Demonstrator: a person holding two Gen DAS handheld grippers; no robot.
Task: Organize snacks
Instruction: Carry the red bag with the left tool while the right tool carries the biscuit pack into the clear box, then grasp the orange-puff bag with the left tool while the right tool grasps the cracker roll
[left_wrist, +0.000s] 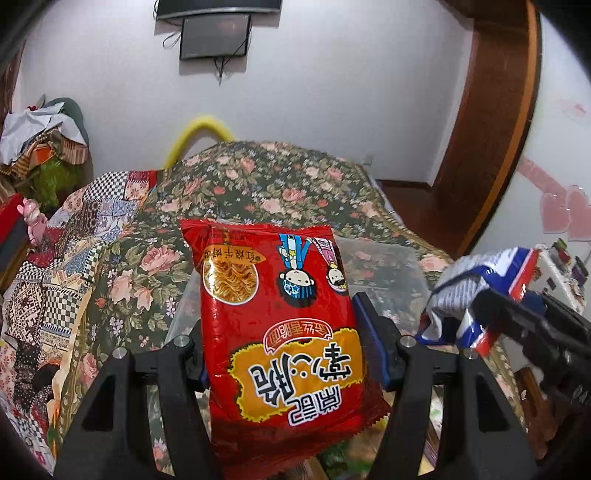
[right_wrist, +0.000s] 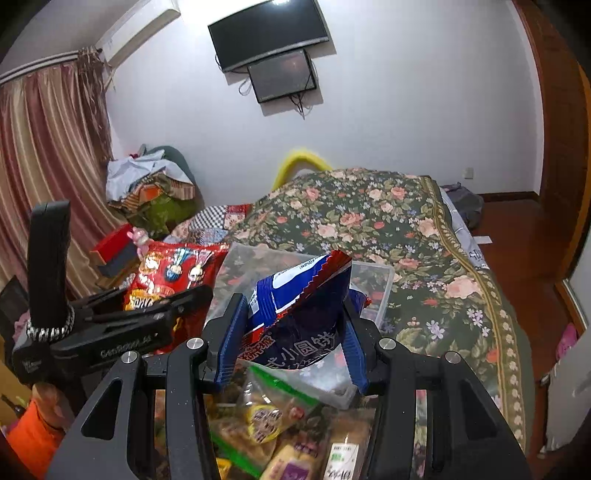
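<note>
My left gripper (left_wrist: 282, 343) is shut on a red noodle snack packet (left_wrist: 280, 317), held up above the bed; the packet also shows at the left of the right wrist view (right_wrist: 173, 269). My right gripper (right_wrist: 291, 339) is shut on a blue and white biscuit packet (right_wrist: 299, 306), held in the air; it shows at the right edge of the left wrist view (left_wrist: 484, 291). A clear plastic box (right_wrist: 380, 291) lies on the bed just beyond both packets. Several small wrapped snacks (right_wrist: 269, 421) lie in a heap below my right gripper.
The bed has a floral cover (right_wrist: 388, 221) and a patchwork quilt (left_wrist: 74, 258). A pile of clothes (right_wrist: 147, 184) sits by the curtain. A red box (right_wrist: 110, 247) and a pink toy (right_wrist: 140, 236) lie at the left. Wooden floor (right_wrist: 517, 266) runs along the right.
</note>
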